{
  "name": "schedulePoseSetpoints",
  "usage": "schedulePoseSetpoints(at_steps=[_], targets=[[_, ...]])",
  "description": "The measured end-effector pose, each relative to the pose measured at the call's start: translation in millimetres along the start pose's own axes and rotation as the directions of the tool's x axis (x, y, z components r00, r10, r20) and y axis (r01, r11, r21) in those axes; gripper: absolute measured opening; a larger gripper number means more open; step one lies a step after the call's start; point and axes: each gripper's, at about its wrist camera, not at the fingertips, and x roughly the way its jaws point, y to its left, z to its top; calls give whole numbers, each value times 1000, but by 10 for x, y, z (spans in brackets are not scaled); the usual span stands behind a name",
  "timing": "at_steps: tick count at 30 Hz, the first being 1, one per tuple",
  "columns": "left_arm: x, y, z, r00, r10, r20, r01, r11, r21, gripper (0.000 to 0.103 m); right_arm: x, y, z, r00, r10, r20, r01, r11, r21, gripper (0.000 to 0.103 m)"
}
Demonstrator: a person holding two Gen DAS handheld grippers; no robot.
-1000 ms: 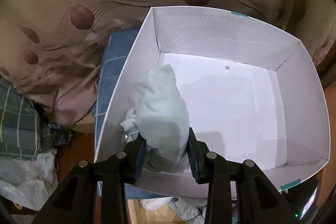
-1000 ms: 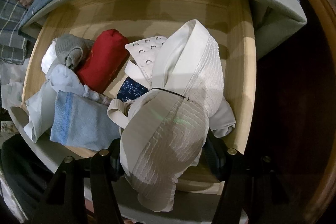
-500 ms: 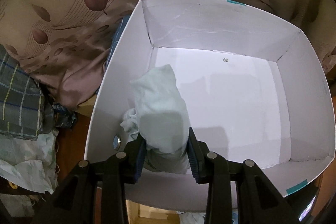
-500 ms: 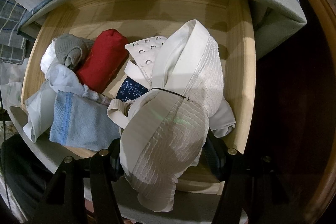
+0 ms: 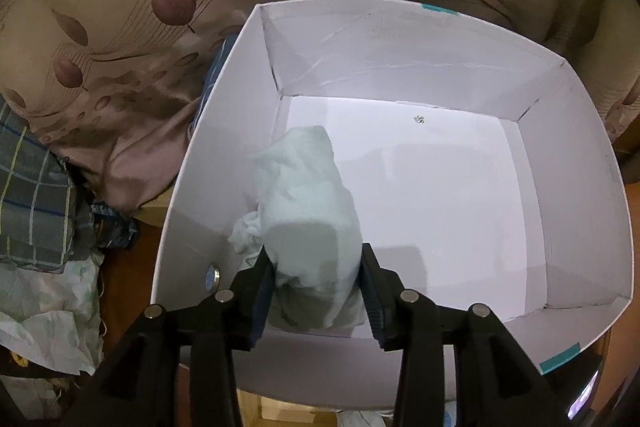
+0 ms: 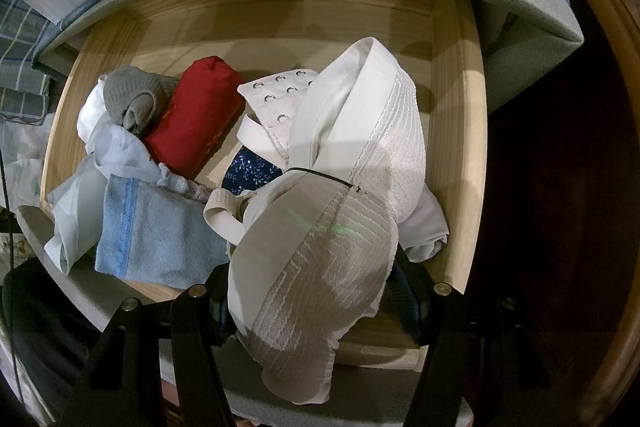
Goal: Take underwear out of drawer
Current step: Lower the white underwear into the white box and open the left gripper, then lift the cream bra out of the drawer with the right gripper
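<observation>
Risk item: left hand-held gripper (image 5: 318,291), jaws just widening around pale rolled underwear (image 5: 308,223) at white box (image 5: 580,227) left wall, may snag it; right hand-held gripper (image 6: 316,301), clamped on white bra (image 6: 320,247) over wooden drawer (image 6: 456,131), may drag neighbours

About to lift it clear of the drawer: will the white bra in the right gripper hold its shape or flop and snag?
Probably floppy: the white bra already droops below the right gripper. Its loose strap and hook band may trail and catch neighbouring clothes.
</observation>
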Motion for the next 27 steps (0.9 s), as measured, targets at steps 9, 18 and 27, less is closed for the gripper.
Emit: schedulePoseSetpoints(at_steps=[9,18,27], targets=[[-183,30,5,997,-51,58,50,999,19,46,1,7,5,1000,2,1,-2,1000,8,59],[-493,123,-22,996,-49,78,46,998,35,46,-9,-17,-3,1000,18,11,-19,999,36,59],[-915,536,-253,994,-2,111,-1,1000,25,46,-159,-75,-55,996,28,87,-35,995,88,58]])
